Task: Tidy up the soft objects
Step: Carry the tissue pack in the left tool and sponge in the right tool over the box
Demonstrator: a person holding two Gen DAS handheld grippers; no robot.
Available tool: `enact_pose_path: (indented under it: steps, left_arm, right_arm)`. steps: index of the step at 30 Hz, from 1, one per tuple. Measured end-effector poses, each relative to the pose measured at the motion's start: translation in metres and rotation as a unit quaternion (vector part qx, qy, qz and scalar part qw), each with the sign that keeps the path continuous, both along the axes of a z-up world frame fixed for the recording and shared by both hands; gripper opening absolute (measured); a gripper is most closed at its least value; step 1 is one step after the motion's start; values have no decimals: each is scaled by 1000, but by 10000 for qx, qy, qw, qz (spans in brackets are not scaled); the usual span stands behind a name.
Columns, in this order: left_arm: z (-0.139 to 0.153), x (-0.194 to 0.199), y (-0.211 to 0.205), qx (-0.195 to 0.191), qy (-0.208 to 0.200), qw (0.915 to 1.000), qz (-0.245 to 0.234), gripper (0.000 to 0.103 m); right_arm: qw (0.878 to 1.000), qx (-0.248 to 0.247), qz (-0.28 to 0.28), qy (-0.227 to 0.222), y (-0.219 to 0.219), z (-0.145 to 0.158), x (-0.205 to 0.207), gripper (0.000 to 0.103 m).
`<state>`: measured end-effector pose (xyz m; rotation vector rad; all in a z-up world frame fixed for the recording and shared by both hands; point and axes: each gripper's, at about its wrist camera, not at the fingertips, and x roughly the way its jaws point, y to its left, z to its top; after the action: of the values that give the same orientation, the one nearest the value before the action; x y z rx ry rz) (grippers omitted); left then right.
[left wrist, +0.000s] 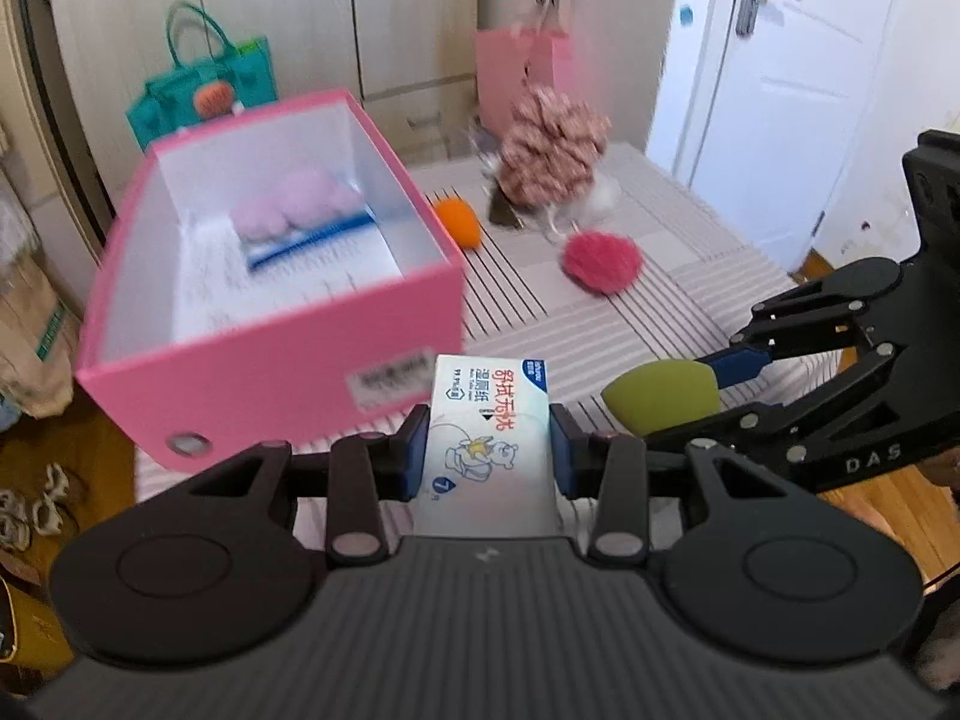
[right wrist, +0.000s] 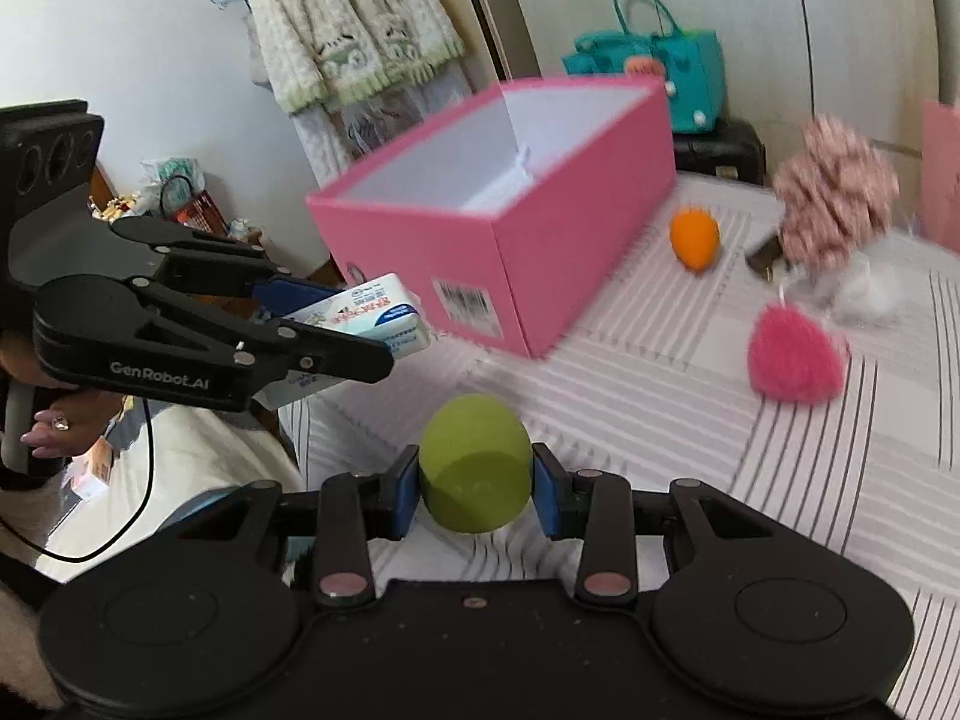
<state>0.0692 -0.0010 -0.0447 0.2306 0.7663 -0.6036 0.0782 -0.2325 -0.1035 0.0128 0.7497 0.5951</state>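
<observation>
Your left gripper [left wrist: 489, 456] pinches the tissue pack [left wrist: 487, 438] by its sides, just short of the pink box [left wrist: 270, 372]; it is light and slick, so grip mid-body. Your right gripper [right wrist: 474, 489] squeezes the green sponge [right wrist: 474, 462] over the bed [right wrist: 690, 432], soft and springy, so hold its widest part.

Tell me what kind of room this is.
Probably a bedroom at home. The striped bedding under the pink box looks like a bed, wardrobe doors line the wall, and a knitted cardigan hangs nearby.
</observation>
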Motion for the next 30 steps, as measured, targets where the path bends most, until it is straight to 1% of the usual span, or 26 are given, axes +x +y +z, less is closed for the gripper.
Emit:
enact_pose_path:
  steps: [2, 5, 10, 14, 16, 18, 19, 22, 25, 28, 29, 30]
  left_arm:
    - [9, 1, 8, -62, -120, 9999, 13, 39]
    - [19, 5, 19, -255, -217, 9994, -10, 39]
    - [32, 14, 37, -431, -458, 9980, 14, 39]
    - [39, 35, 49, -552, -540, 9967, 235, 39]
    - [40, 49, 53, -601, -581, 9959, 346, 39]
    - [39, 64, 57, -682, -568, 9950, 467, 39]
    - [38, 72, 57, -736, -538, 9945, 518, 39]
    - [33, 100, 59, -831, -362, 9932, 729, 39]
    - [28, 130, 57, -976, -19, 9910, 914, 39]
    - [21, 157, 53, -994, 349, 9890, 1035, 39]
    - [16, 168, 51, -921, 462, 9894, 1019, 39]
    - [12, 177, 50, -860, 554, 9888, 1084, 39]
  right_arm:
    - [9998, -48, 65, -188, 6, 11, 1, 42]
    - [9989, -112, 159, -429, 16, 24, 5, 42]
    - [9963, -270, 62, -811, 32, 43, 21, 43]
    - [9905, -457, -32, -1295, 43, 58, 34, 42]
    - [9878, -567, -105, -1447, 49, 62, 42, 42]
    - [9863, -664, -57, -1511, 56, 66, 53, 42]
    - [9867, -663, -14, -1481, 59, 68, 59, 42]
    - [9918, -419, 142, -1195, 67, 72, 85, 42]
    - [9931, -409, 198, -1084, 75, 74, 108, 42]
    - [9900, -844, 137, -1118, 89, 72, 133, 42]
    - [9877, -1073, 125, -1127, 94, 70, 143, 42]
    - [9820, -1416, 134, -1241, 100, 67, 152, 42]
